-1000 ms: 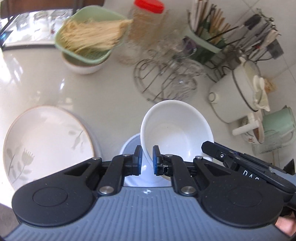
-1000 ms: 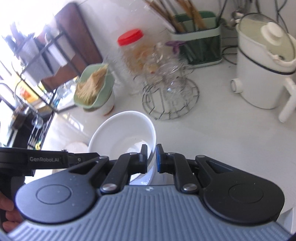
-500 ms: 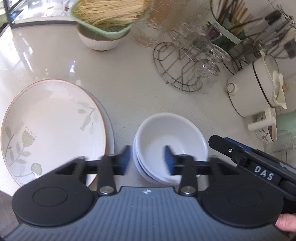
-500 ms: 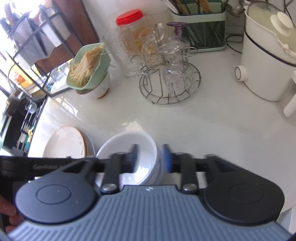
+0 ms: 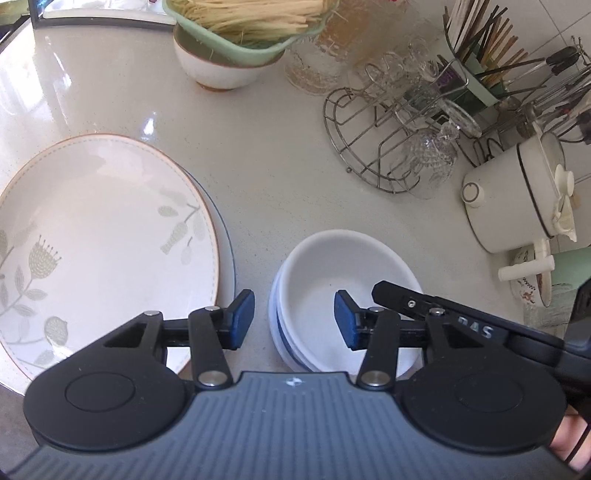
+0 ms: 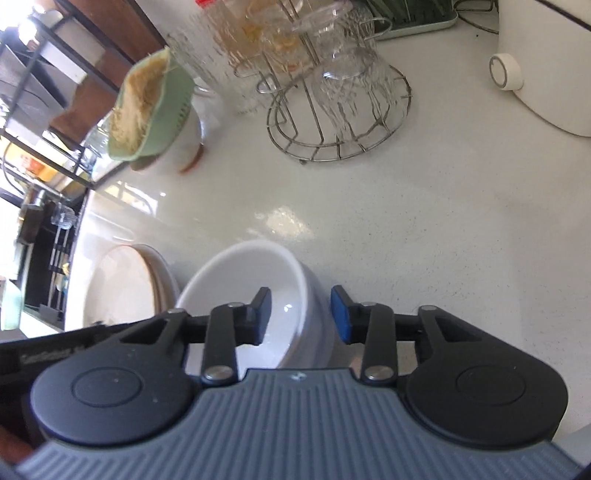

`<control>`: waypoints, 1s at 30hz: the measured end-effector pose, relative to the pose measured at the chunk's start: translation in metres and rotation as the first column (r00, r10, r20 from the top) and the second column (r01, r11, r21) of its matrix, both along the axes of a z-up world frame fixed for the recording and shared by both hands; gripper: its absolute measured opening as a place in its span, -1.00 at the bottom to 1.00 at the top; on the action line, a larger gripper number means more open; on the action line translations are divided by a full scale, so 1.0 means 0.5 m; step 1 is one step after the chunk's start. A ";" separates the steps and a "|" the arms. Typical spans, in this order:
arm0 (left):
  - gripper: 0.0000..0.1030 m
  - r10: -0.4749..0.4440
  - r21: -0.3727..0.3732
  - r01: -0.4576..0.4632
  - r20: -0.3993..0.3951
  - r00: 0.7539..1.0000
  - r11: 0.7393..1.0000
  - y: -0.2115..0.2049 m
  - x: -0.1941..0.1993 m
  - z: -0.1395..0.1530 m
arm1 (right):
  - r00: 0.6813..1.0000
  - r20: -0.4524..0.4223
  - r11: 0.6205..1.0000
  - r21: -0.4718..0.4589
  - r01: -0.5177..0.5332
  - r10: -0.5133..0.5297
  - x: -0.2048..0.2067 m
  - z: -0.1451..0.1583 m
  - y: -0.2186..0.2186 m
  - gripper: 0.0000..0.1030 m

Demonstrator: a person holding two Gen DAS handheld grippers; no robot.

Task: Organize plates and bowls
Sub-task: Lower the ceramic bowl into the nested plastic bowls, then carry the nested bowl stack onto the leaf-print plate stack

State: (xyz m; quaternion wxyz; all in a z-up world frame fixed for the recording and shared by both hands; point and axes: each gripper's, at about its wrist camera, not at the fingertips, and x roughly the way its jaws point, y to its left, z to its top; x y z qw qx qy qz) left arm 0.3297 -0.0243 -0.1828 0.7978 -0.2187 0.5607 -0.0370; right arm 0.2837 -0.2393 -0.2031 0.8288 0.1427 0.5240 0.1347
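Note:
A white bowl [image 5: 343, 273] sits nested on a stack of bowls on the counter; it also shows in the right wrist view [image 6: 258, 284]. A floral plate [image 5: 103, 236] lies on another plate to its left, seen also in the right wrist view [image 6: 125, 288]. My left gripper [image 5: 293, 319] is open and empty, its jaws straddling the stack's left rim. My right gripper [image 6: 301, 315] is open and empty, straddling the bowl's right rim; its finger [image 5: 413, 299] reaches over the bowl in the left wrist view.
A green strainer of noodles [image 5: 251, 22] on a white bowl stands at the back. A wire rack with glasses [image 5: 402, 144], a white pot [image 5: 517, 195], a utensil holder [image 5: 476, 48] and a green mug [image 5: 569, 273] crowd the right.
Both grippers were shut on the tilted white bowl. They set it level onto the stack and opened, releasing it, and drew back slightly.

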 end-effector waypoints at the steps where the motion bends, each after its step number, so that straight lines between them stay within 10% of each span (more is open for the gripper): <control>1: 0.04 0.002 -0.002 -0.002 -0.003 1.000 1.000 -0.001 -0.001 -0.003 | 1.000 -0.012 1.000 -0.001 0.001 -0.001 0.002 -0.006 0.001 -0.39; 19: 0.01 -0.064 -0.035 0.062 -0.050 0.997 0.997 -0.042 0.007 -0.058 | 0.996 -0.051 0.997 -0.023 0.068 -0.069 -0.023 -0.027 -0.037 -0.72; 30: -0.45 -0.159 -0.083 0.153 -0.078 0.984 0.985 -0.098 0.022 -0.103 | 0.992 -0.030 0.991 -0.063 0.118 -0.120 -0.054 -0.023 -0.077 -0.71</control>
